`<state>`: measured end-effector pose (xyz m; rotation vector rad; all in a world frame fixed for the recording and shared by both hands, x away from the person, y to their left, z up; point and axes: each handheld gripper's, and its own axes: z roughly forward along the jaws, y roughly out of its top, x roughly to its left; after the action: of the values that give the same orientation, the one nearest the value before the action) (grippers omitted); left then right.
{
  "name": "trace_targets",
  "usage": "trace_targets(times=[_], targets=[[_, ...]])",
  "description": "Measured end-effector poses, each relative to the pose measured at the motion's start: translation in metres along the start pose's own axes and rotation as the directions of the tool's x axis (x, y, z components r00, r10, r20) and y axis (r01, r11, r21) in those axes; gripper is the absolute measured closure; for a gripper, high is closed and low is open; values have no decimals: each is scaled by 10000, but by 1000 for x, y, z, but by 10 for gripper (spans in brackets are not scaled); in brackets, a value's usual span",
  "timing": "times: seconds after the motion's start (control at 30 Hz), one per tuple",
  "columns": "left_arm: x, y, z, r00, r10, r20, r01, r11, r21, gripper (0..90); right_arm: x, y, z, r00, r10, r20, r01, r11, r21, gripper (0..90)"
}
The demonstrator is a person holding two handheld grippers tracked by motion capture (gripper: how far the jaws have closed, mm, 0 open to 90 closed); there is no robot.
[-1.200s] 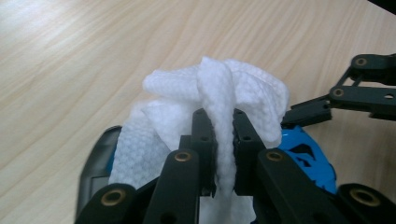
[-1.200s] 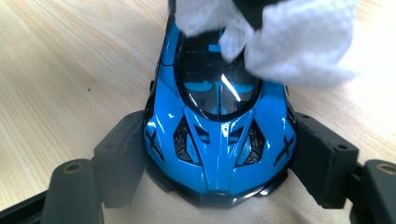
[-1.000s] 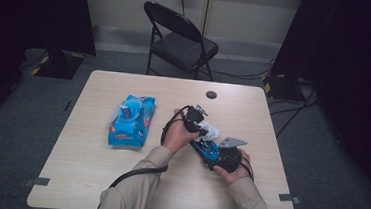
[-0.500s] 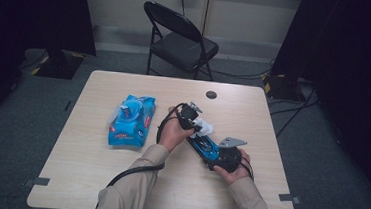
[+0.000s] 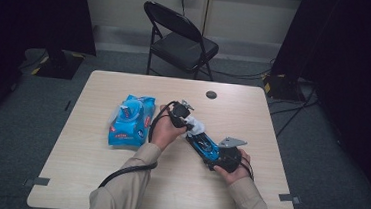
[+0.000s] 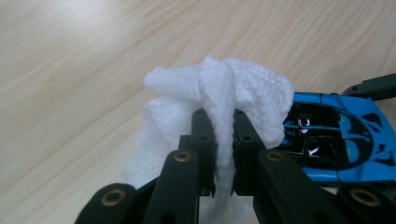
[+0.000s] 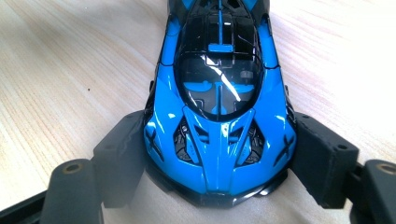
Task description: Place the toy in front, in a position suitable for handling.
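Note:
A blue toy car (image 5: 204, 145) with a dark glass canopy lies on the wooden table (image 5: 92, 177). My right gripper (image 7: 219, 158) is shut on the car (image 7: 219, 107), one jaw pressing each side near one end. My left gripper (image 6: 223, 140) is shut on a crumpled white wipe (image 6: 224, 91), pinched between both jaws. In the high view the left gripper (image 5: 188, 123) holds the wipe (image 5: 198, 126) at the far end of the car, where wipe and car meet. The car (image 6: 336, 140) lies just right of the wipe in the left gripper view.
A blue pack of wipes (image 5: 131, 120) lies on the table left of my left hand. A small dark disc (image 5: 211, 94) sits near the far edge. A black folding chair (image 5: 178, 39) stands beyond the table. Cables trail from both grippers.
My left hand with the wipe has shifted a little toward the left and far end of the car. The right hand and the car have stayed put.

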<state>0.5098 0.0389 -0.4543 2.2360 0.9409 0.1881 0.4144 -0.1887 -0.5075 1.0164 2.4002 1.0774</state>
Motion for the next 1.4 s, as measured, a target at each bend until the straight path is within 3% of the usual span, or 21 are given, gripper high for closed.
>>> trace_targets(times=[0.2, 0.63, 1.03, 1.4], targets=[[4, -8, -16, 9999, 48, -122, -49, 9999, -97, 828, 0, 0, 0, 10000, 7, -15, -7, 10000, 19, 253], [6, -29, -43, 9994, -280, 226, 291, 9982, -518, 825, 0, 0, 0, 10000, 1, -38, -1, 10000, 23, 245], [0, -41, -48, 9988, -274, 413, 298, 9977, -602, 814, -6, 2, -8, 9991, 266, -341, -264, 9996, 61, 221], [-6, -56, -47, 9981, -275, 553, 303, 9983, -505, 815, -11, 19, -25, 9979, 515, -401, -538, 9968, -597, 243]])
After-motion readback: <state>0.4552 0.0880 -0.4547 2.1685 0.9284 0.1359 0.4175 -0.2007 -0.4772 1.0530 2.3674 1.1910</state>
